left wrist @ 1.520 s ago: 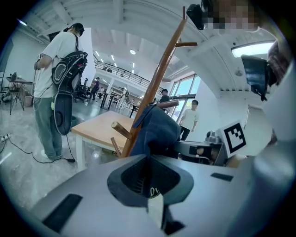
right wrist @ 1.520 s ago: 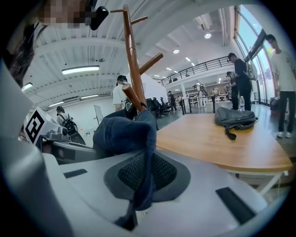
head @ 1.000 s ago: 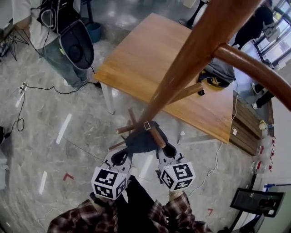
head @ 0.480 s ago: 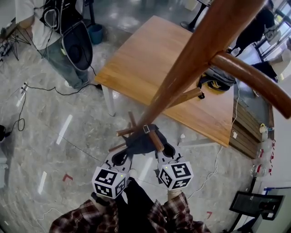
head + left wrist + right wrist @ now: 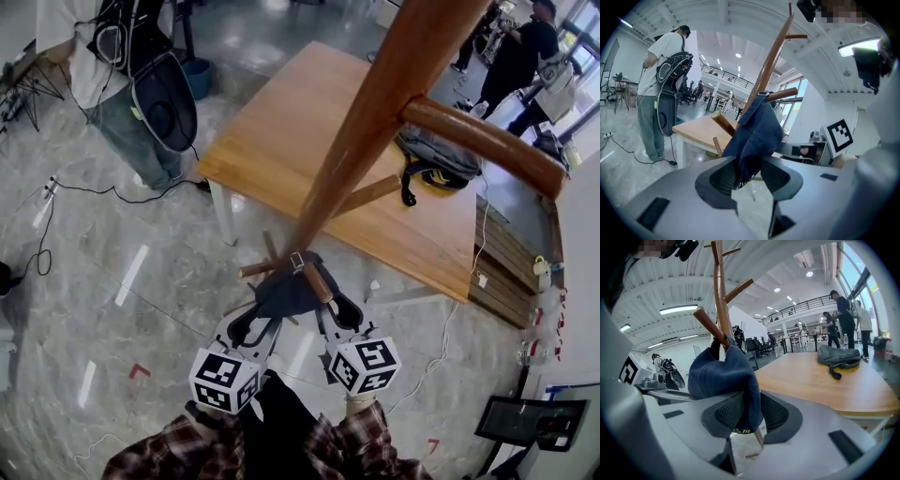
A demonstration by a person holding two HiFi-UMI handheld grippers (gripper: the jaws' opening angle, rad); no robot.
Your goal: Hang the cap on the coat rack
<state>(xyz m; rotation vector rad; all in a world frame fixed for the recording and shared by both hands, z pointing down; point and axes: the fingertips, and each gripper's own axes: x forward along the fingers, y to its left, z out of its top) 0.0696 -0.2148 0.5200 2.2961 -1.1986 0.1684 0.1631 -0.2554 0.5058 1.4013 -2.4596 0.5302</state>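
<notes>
**Between the two tongs: cap on the peg, one grip left to undo**

Ahead of the left tongs [image 5: 749, 176] and slightly above them, the dark blue cap [image 5: 757, 133] drapes down from the coat rack [image 5: 366, 122]. These tongs are opening. A fold of the cap's cloth hangs in the gap, but the pads stand clear of it on both sides.

Moving rightward, the peg [image 5: 314, 279] that carries the cap runs from the rack's pole back toward the person, its free end falling between the two tongs. The cap sits over it, its weight seemingly on the wood already.

Further right, the right tongs [image 5: 743, 416] are closed on the cap's lower edge, cloth filling the space between the pads (this is the only hold left).

What comes next probably turns on that hold. The cap lies just forward of both tongs, and the right pair is the one touching it. Once it lets go, drawing back in line with the peg should keep the cap from being dragged off.
</notes>
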